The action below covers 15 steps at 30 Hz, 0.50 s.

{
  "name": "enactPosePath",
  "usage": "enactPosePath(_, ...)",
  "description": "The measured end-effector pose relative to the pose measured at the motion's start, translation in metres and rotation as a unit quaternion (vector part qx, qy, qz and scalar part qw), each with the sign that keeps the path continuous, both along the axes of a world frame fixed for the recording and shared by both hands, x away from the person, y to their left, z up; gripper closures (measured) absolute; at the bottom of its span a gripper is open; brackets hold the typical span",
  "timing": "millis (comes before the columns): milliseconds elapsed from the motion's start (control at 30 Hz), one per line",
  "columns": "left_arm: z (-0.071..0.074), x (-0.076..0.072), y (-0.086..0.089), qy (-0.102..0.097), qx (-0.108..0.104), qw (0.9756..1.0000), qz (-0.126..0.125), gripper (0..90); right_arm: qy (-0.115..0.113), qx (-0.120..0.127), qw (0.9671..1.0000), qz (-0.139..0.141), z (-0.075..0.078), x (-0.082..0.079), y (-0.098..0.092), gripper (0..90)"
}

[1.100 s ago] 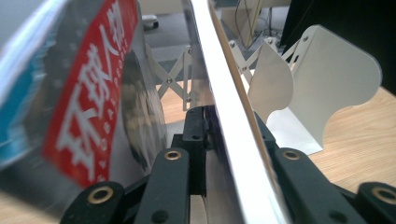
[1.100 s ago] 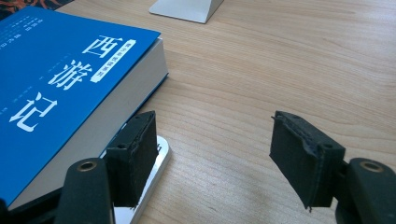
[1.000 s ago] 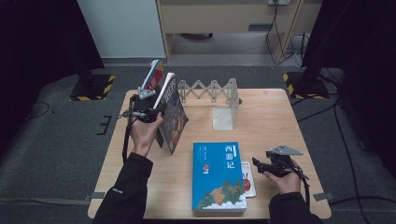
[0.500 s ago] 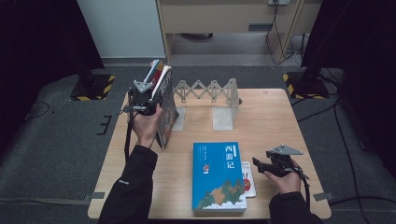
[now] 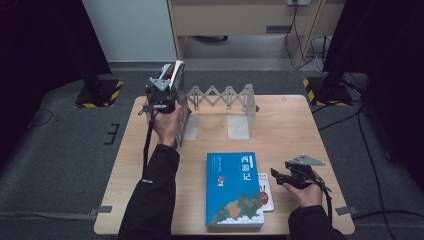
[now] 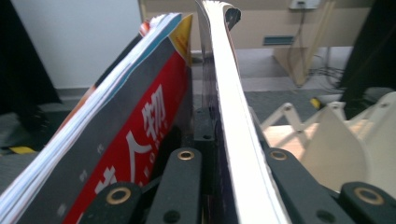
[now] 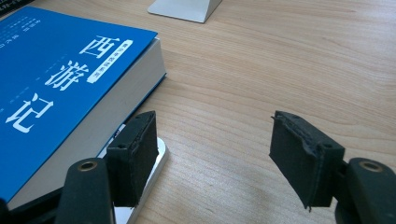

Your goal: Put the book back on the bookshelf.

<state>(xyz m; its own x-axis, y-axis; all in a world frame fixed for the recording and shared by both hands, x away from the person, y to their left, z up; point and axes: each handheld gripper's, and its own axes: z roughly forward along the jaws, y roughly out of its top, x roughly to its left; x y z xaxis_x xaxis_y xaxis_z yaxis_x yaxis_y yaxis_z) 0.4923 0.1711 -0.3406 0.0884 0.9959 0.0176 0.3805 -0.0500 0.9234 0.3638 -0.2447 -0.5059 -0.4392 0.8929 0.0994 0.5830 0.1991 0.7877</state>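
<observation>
The left hand-held gripper is clamped on a thin book, pinching its lower edge so the book stands upright between the jaws. Over the last second it has carried that book from a slanted pose over the surface to a spot hard against the left end of the rack, now nearly vertical. A red-covered book leans just beside it on the outer side; whether that one already rests in the rack I can't quite tell from here. The book looks close to being shelved, with only lowering and release left. The right hand-held gripper rests half open and empty on the surface, beside the blue book lying flat and the small white thing tucked against it.
</observation>
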Motion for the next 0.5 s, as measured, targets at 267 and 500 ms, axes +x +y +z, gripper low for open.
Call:
enactPosePath(267, -0.012, 0.001, 0.001, -0.001, 0.016, 0.9999, 0.007, 81.6, 0.002, 0.000, 1.0000, 0.000, 0.000, 0.000, 0.000, 32.3)
enactPosePath(500, -0.014, 0.000, 0.004, 0.007, 0.019, 0.9998, 0.005, 81.3, 0.002, -0.003, 1.0000, 0.004, 0.000, 0.000, 0.000, 32.3)
